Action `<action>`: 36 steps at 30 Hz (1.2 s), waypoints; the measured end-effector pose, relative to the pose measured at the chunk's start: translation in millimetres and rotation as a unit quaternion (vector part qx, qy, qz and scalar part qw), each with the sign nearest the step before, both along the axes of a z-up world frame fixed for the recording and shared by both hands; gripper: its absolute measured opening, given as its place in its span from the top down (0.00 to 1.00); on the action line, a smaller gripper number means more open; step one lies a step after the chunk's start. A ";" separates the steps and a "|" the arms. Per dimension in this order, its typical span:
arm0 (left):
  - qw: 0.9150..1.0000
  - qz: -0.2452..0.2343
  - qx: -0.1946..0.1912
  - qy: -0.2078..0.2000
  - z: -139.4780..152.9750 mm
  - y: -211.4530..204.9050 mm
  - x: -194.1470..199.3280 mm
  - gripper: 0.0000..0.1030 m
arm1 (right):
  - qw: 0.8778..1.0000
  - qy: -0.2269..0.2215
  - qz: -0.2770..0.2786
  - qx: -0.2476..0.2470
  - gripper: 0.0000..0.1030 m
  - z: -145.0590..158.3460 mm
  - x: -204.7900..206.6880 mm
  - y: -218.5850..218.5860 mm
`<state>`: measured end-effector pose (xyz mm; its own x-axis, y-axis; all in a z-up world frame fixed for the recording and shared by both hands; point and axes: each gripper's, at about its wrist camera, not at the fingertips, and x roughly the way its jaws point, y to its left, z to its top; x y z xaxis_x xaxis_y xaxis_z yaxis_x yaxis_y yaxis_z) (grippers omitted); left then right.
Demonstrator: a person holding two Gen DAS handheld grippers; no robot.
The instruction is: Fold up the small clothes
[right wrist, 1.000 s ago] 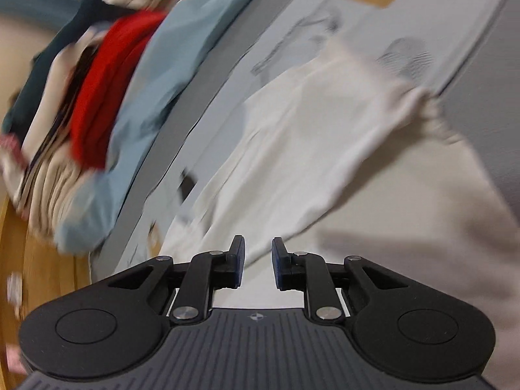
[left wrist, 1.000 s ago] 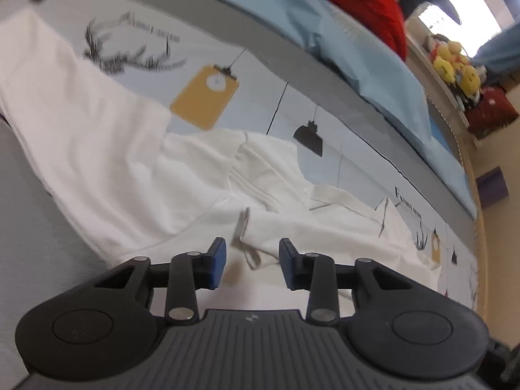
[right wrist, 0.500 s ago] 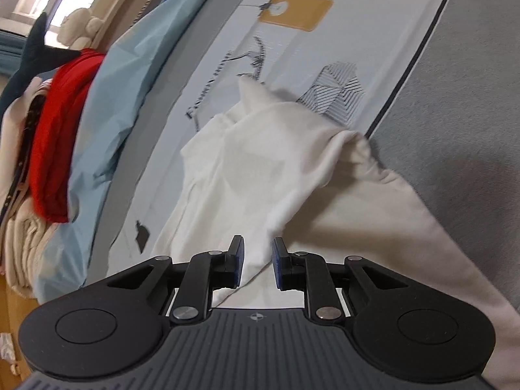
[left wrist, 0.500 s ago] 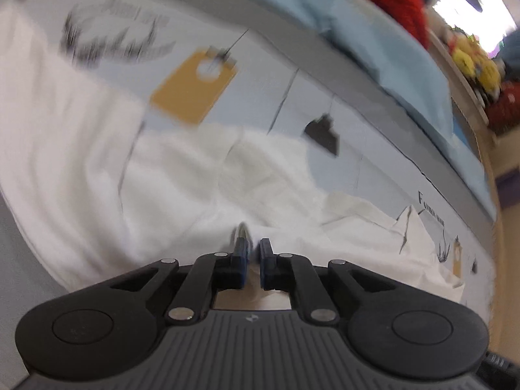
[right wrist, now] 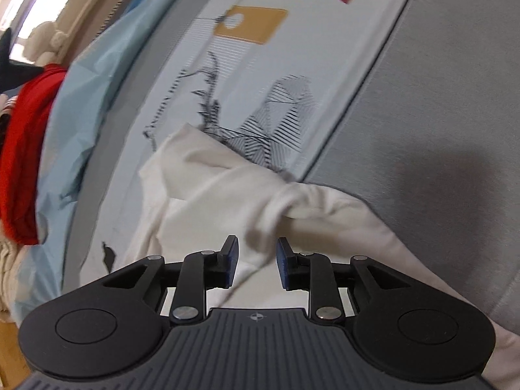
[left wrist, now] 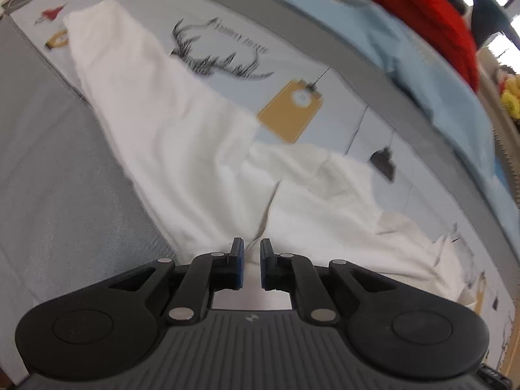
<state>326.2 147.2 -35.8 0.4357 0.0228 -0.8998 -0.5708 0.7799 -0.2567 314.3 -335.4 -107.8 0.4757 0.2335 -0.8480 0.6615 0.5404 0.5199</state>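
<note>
The left tool [left wrist: 252, 253] has pinched the white garment [left wrist: 182, 143]; the right tool [right wrist: 256, 253], opening with fabric loose between its jaws, risks dropping its side (fold collapses).

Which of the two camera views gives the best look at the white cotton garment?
The left wrist view: the white cotton garment stretches out long across the printed bedsheet. The right wrist view shows only a bunched, folded-over end.

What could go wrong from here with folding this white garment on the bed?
The left hand-held gripper seems to pinch only a thin ridge of the white garment, so it could slip free. The right hand-held gripper is opening over a bunched fold, which may drop crooked. The light blue cloth lies close and could get snagged.
</note>
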 end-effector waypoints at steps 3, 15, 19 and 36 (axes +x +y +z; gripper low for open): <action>0.998 -0.031 0.012 -0.045 21.7 -10.6 4.1 0.82 | 1.000 -0.003 -0.002 -0.026 0.73 6.2 -0.9 1.5; 0.996 -0.086 0.013 0.003 -24.2 -8.2 39.2 0.53 | 0.979 -0.111 0.120 -0.120 0.71 30.8 50.1 11.1; 0.992 -0.119 0.032 -0.009 -32.8 -9.8 47.9 0.45 | 0.971 -0.111 0.156 -0.142 0.67 23.5 65.3 12.7; 0.963 -0.224 0.111 -0.105 20.5 -25.4 38.5 0.97 | 0.950 -0.170 0.179 -0.189 0.97 29.1 90.7 -9.5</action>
